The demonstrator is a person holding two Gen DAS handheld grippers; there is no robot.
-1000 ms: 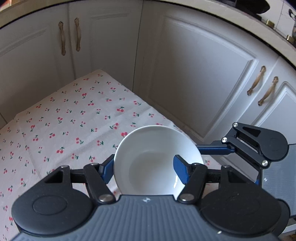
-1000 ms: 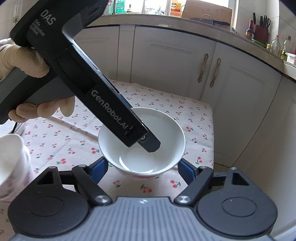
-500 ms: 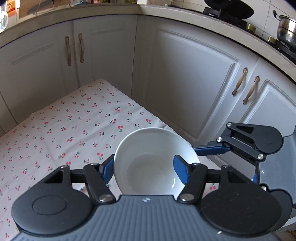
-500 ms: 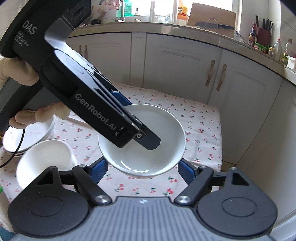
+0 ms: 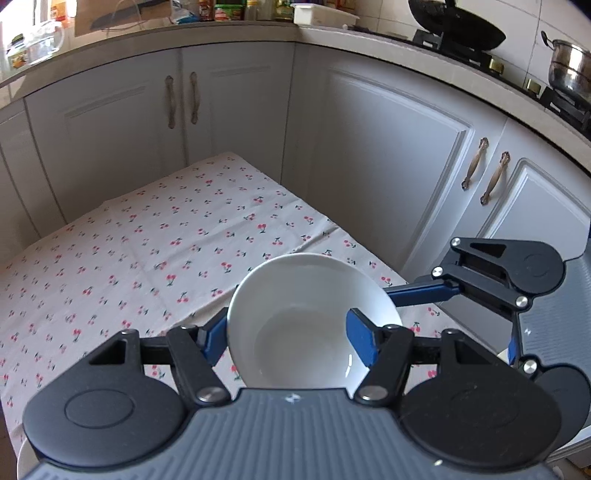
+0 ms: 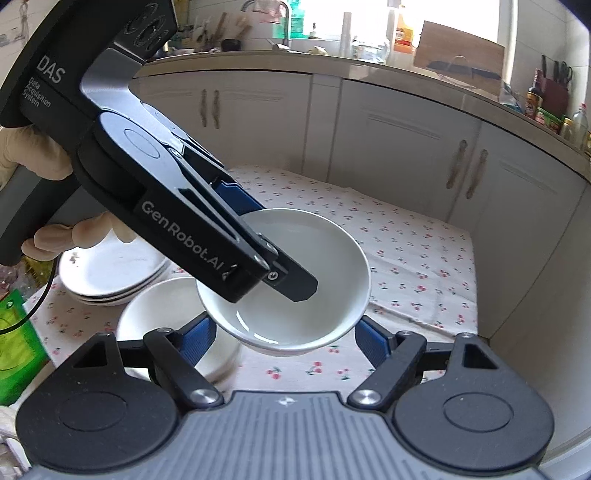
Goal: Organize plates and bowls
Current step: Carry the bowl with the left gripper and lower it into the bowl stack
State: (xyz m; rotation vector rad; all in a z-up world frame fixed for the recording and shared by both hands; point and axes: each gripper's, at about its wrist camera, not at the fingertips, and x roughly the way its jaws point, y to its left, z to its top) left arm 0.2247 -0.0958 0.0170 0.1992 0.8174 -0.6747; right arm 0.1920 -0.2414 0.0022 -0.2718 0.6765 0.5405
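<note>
My left gripper (image 5: 286, 338) is shut on the rim of a white bowl (image 5: 306, 332), one blue finger inside and one outside, and holds it in the air above the cherry-print tablecloth (image 5: 147, 258). In the right wrist view the same bowl (image 6: 314, 288) hangs from the left gripper (image 6: 295, 280). My right gripper (image 6: 284, 332) is open and empty, its fingers spread just below and beside the held bowl. A second white bowl (image 6: 162, 314) stands on the cloth at lower left. A stack of white plates (image 6: 110, 269) lies behind it.
White cabinet doors (image 5: 388, 166) enclose the table's far and right sides. A green packet (image 6: 14, 343) lies at the table's left edge. The counter holds a wok (image 5: 458, 26) and a steel pot (image 5: 569, 70).
The left gripper has lifted the bowl off the cloth and carried it up and toward the second bowl. The right gripper has drawn back, bringing the second bowl and plates into view.
</note>
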